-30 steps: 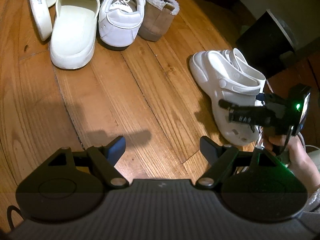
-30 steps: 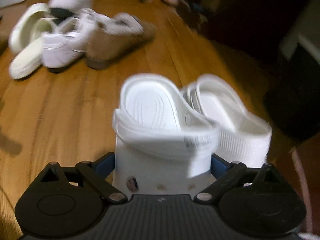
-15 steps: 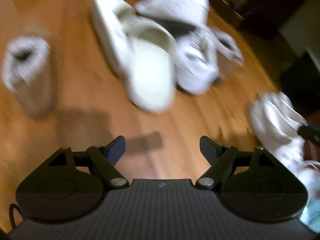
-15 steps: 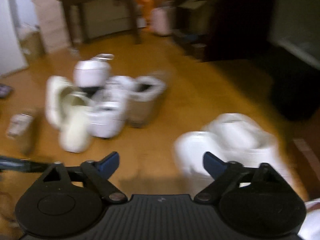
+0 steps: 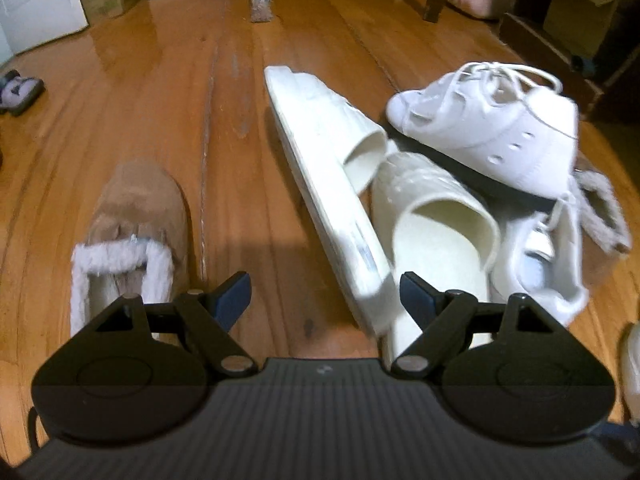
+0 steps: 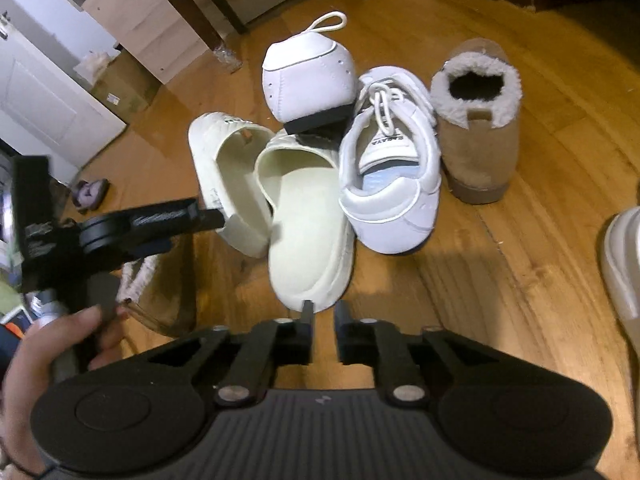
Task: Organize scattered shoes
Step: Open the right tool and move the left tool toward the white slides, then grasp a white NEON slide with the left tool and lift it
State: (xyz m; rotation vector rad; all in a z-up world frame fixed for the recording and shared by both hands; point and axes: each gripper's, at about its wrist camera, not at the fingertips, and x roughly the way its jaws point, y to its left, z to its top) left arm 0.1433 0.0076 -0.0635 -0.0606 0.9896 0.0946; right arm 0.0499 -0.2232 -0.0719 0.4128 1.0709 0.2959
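Nearest us, our right gripper (image 6: 323, 334) has just been closing; its jaws stand nearly together with nothing between them. Our left gripper (image 5: 325, 300) has just been opening and stands wide, empty, over bare wooden floor (image 5: 160, 92). Just beyond lie two cream rubber slides (image 6: 308, 224), one tipped on its edge. A tan fleece-lined boot (image 5: 132, 232) sits left of them. Farther off, white lace-up sneakers (image 6: 390, 184) touch a second tan boot (image 6: 478, 128).
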